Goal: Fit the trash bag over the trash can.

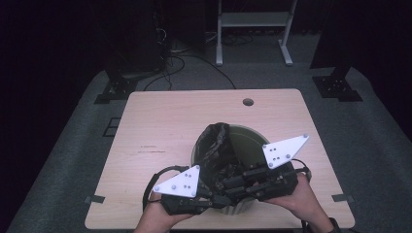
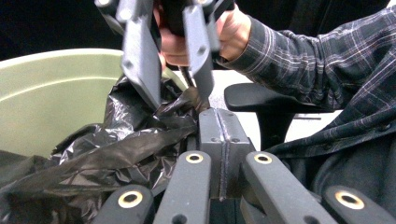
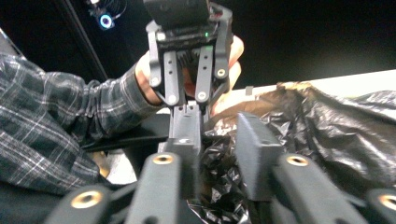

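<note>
no readable text, labels or numbers anywhere

Plaid sleeve [image 2: 303, 51]; black jaws, brass screws.

Pale wooden table [image 1: 160, 121] on grey carpet [image 1: 73, 145], white frame [image 1: 252, 29] behind, cables [image 1: 175, 63], dark surroundings.

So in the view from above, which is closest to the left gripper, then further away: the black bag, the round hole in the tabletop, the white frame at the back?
From the left gripper:
1. Black bag, right at its jaws, draped over the green bin's near rim.
2. Round hole, near the table's far edge.
3. White frame, on the floor beyond the table.
</note>
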{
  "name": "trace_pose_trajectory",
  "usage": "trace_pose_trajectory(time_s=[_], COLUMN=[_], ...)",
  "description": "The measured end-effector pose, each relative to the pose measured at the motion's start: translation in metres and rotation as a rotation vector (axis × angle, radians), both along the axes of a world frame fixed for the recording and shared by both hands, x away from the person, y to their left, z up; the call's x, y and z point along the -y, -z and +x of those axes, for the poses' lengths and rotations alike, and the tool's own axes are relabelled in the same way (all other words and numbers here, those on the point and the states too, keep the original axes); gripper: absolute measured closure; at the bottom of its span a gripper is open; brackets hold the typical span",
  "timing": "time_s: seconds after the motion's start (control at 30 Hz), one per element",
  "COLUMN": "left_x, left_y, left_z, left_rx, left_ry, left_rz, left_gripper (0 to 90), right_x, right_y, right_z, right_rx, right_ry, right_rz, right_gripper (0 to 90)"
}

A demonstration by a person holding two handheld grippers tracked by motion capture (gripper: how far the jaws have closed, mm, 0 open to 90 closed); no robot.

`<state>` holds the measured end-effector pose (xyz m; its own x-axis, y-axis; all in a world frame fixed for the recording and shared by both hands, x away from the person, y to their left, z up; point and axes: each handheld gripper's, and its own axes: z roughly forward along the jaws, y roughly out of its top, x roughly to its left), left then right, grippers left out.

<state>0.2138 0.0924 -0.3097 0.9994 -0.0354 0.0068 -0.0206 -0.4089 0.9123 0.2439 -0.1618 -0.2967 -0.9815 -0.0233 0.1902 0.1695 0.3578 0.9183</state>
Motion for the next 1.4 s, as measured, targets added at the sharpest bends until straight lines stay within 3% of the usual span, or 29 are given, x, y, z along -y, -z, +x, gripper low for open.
trace_pose_trajectory(time_s=[0.1,0.3,0.47,0.67,0.9,1.0,1.1,1.2,1.4], left_x=[0.0,0.0,-0.002,-0.017,-0.038,-0.041,-0.04,-0.039,-0.037], left_y=[0.0,0.002,0.002,-0.009,-0.014,-0.012,-0.009,-0.006,-0.005], left_z=[0.0,-0.002,-0.002,0.005,0.019,0.024,0.025,0.026,0.025], left_rx=[-0.004,-0.015,-0.017,0.013,0.053,0.056,0.057,0.056,0.056], left_ry=[0.001,0.008,0.0,-0.109,-0.245,-0.259,-0.265,-0.261,-0.24], left_rz=[-0.006,-0.002,-0.001,-0.044,-0.092,-0.096,-0.092,-0.078,-0.066], left_gripper=[89.5,86.7,83.6,72.0,62.4,59.3,57.9,58.6,62.5], right_x=[0.0,0.011,0.035,0.055,0.061,0.062,0.06,0.06,0.063], right_y=[0.001,-0.002,-0.004,-0.004,-0.004,-0.004,0.0,0.002,-0.023], right_z=[0.0,-0.001,0.002,-0.002,-0.005,-0.008,-0.013,-0.018,-0.01], right_rx=[0.018,0.062,0.075,0.08,0.082,0.085,0.081,0.076,0.1], right_ry=[0.009,0.076,0.161,0.189,0.18,0.158,0.127,0.121,0.173], right_rz=[-0.007,0.014,0.065,0.097,0.113,0.108,0.067,0.039,0.113], right_gripper=[89.9,90.0,90.0,90.0,90.0,90.0,90.0,78.1,65.1])
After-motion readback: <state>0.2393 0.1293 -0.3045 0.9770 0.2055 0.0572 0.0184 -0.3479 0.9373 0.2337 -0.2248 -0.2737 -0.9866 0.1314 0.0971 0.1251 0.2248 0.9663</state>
